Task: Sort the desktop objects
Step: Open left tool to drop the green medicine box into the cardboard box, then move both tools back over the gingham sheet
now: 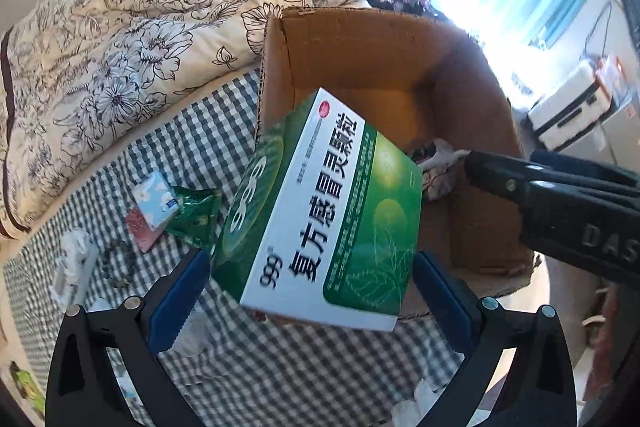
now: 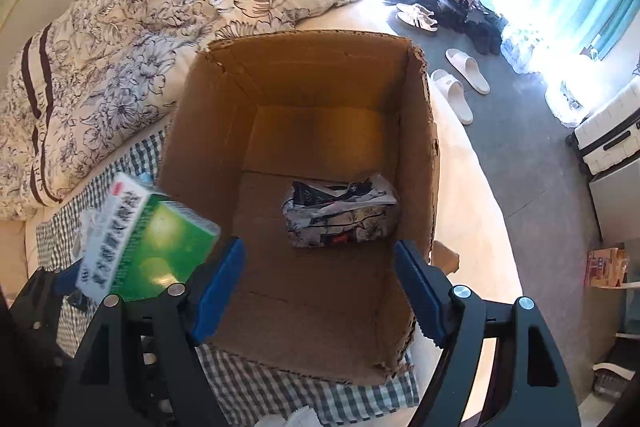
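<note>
A green-and-white medicine box (image 1: 320,211) hangs tilted over the near left corner of the open cardboard carton (image 1: 472,99), between the blue pads of my left gripper (image 1: 311,257). The jaws stand wide, with the pads only at the box's edges. In the right wrist view the same medicine box (image 2: 148,243) is blurred beside the carton (image 2: 224,115). My right gripper (image 2: 318,245) is open over the carton with nothing between its pads. Below it a floral pouch (image 2: 340,215) lies on the carton floor.
On the checked cloth (image 1: 280,367) left of the carton lie a tissue pack (image 1: 156,201), a green wrapper (image 1: 196,215), a pink card (image 1: 140,227) and a bead bracelet (image 1: 118,263). A floral quilt (image 1: 140,7) lies behind. Slippers (image 2: 460,83) and a white suitcase (image 2: 608,135) stand on the floor.
</note>
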